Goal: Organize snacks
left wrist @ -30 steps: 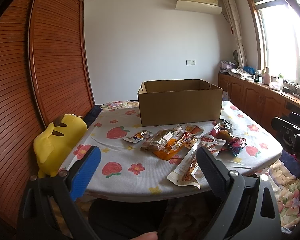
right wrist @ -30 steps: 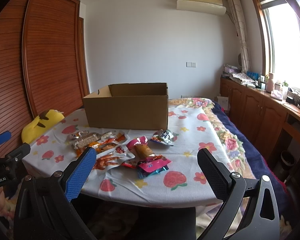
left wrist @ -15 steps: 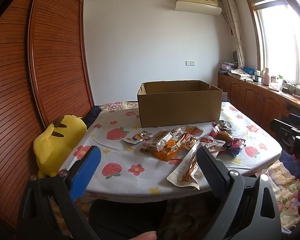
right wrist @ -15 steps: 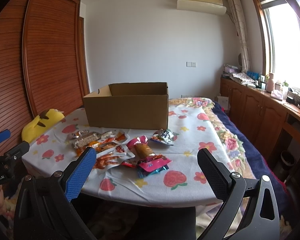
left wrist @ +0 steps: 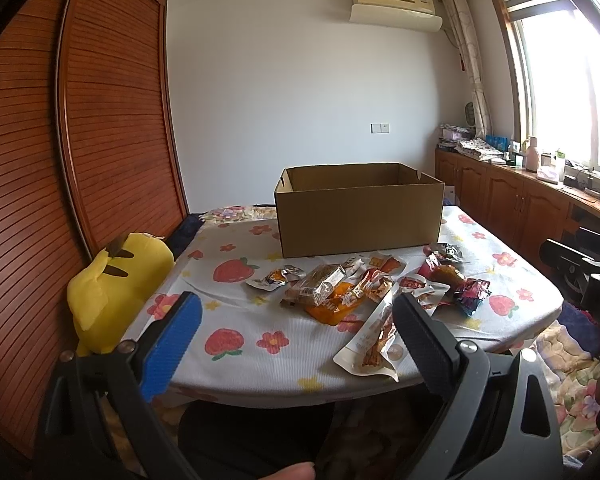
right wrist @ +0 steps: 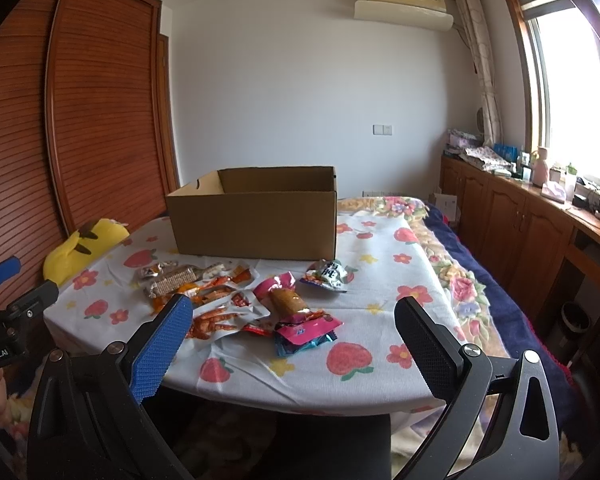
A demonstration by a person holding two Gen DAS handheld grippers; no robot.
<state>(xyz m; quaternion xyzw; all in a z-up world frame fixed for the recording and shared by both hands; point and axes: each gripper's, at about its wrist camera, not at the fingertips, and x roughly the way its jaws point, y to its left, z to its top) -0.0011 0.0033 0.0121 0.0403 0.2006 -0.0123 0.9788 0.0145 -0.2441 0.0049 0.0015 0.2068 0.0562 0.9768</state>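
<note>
An open cardboard box [left wrist: 360,210] stands at the back of a table with a strawberry-print cloth [left wrist: 236,340]; it also shows in the right wrist view [right wrist: 256,216]. Several snack packets [left wrist: 340,292] lie in front of it, among them a long white pack [left wrist: 380,344], a pink pack [right wrist: 304,328] and a silver one [right wrist: 328,274]. My left gripper [left wrist: 296,320] is open and empty, short of the table's near edge. My right gripper [right wrist: 294,320] is open and empty, also short of the near edge.
A yellow plush toy [left wrist: 112,280] sits at the table's left edge by a wooden slatted wardrobe [left wrist: 100,120]. Wooden cabinets [right wrist: 520,216] with clutter line the right wall under the window. A flowered quilt [right wrist: 452,272] lies to the right of the table.
Both views have crept slightly closer to the table. The snacks and the box have not moved. Both grippers stay open.
</note>
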